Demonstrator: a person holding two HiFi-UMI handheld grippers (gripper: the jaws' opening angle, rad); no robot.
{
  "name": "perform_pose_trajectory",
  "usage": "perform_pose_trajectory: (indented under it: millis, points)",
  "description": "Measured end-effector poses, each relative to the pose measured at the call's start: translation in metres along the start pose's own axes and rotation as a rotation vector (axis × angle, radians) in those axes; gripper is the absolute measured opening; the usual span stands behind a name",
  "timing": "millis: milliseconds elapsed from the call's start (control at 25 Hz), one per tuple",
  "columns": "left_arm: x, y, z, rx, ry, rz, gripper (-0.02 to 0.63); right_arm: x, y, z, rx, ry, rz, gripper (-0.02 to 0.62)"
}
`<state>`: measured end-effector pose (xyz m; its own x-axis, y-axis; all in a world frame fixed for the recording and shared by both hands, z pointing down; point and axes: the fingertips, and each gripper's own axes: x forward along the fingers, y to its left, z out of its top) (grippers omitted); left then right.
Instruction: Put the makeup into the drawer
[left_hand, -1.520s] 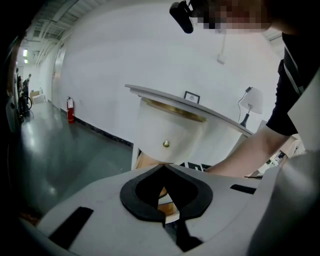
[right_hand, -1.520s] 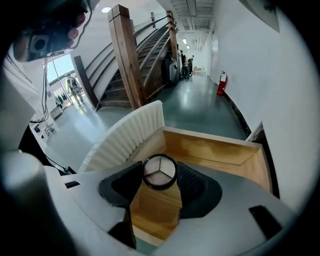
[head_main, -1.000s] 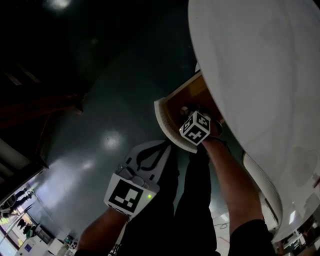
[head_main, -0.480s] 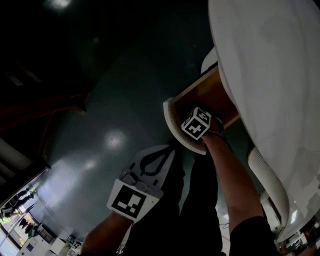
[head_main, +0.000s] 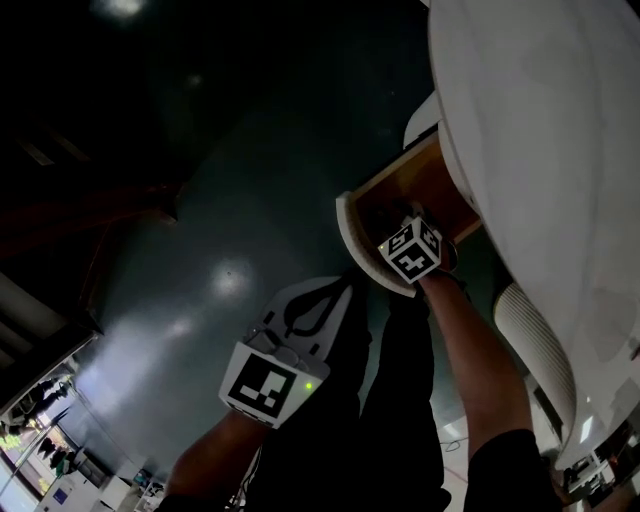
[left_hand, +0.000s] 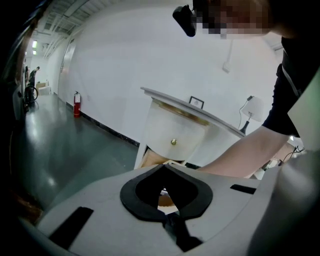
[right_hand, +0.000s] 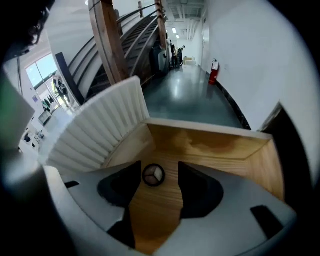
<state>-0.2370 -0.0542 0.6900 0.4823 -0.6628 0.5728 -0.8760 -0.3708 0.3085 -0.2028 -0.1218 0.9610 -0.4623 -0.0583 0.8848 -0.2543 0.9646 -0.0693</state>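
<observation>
The open wooden drawer (right_hand: 210, 145) fills the right gripper view, its white ribbed front (right_hand: 100, 130) at the left. A small round makeup compact (right_hand: 153, 175) lies flat on the drawer's floor. My right gripper (right_hand: 160, 172) hangs open over it, the compact between the pads, close to the left one and not pinched. In the head view the drawer (head_main: 420, 185) juts out from under the white dresser top (head_main: 540, 150), and the right gripper's marker cube (head_main: 412, 250) sits at its front. My left gripper (head_main: 343, 292) is shut and empty, held back from the drawer over the floor.
The left gripper view shows the white dresser with a gold-knobbed upper drawer (left_hand: 173, 142), the open lower drawer (left_hand: 150, 159) and the person's right arm (left_hand: 240, 155) reaching into it. Dark glossy floor (head_main: 200, 220) spreads to the left. A wooden stair post (right_hand: 107, 40) stands beyond the drawer.
The drawer and right gripper have slid a little right in the head view, the gripper staying at the drawer's front. The left gripper, still shut, has drifted slightly right.
</observation>
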Motion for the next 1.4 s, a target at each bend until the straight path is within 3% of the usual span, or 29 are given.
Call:
perform_pose_trajectory:
  millis: [200, 360, 480, 760, 960, 1200, 1400]
  points:
    - [-0.023, -0.015, 0.045, 0.024, -0.072, 0.013, 0.011, -0.097, -0.007, 0.027, 0.111, -0.083, -0.091, 0.221]
    - [-0.058, -0.044, 0.070, 0.070, -0.089, -0.013, 0.011, -0.169, 0.047, 0.054, 0.130, -0.143, -0.042, 0.221]
    - [-0.085, -0.061, 0.086, 0.049, -0.096, -0.018, 0.010, -0.219, 0.083, 0.071, 0.111, -0.170, -0.002, 0.221]
    - [-0.129, -0.088, 0.124, 0.049, -0.130, -0.032, 0.011, -0.306, 0.100, 0.109, 0.125, -0.262, -0.016, 0.221]
    - [-0.147, -0.105, 0.137, 0.060, -0.165, -0.059, 0.011, -0.368, 0.110, 0.107, 0.132, -0.310, -0.047, 0.219]
    - [-0.156, -0.115, 0.145, 0.055, -0.177, -0.063, 0.011, -0.443, 0.102, 0.083, 0.183, -0.350, -0.147, 0.178]
    - [-0.162, -0.147, 0.168, 0.106, -0.216, -0.093, 0.011, -0.503, 0.098, 0.072, 0.210, -0.432, -0.208, 0.163]
